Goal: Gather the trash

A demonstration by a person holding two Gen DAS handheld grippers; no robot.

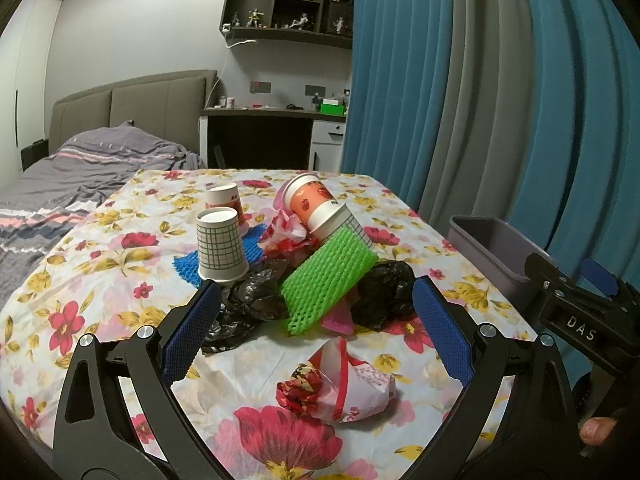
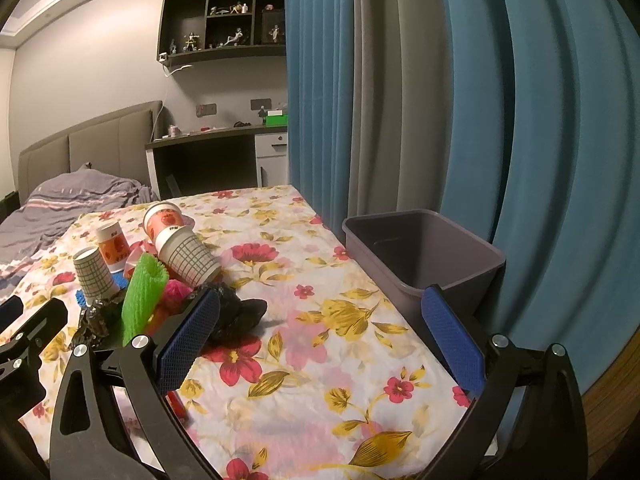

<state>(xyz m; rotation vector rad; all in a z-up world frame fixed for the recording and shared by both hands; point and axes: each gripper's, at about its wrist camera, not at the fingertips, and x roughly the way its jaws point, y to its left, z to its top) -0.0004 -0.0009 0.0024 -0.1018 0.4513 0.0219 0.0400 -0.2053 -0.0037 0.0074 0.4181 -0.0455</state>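
Green foam net (image 1: 328,280), mesh sleeve, leans tilted up-right against the cups (image 1: 320,208). Both grippers, left (image 1: 316,328) and right (image 2: 320,336), gape wide, empty.

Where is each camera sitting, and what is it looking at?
Left wrist: sits on the left gripper, facing the trash pile on the floral table; its open jaws, the other gripper and a fingertip show.
Right wrist: sits on the right gripper, facing the table's right side and the grey bin; its open jaws show.
Shared: green foam net, paper cups, black bags, bin, bed, curtain.
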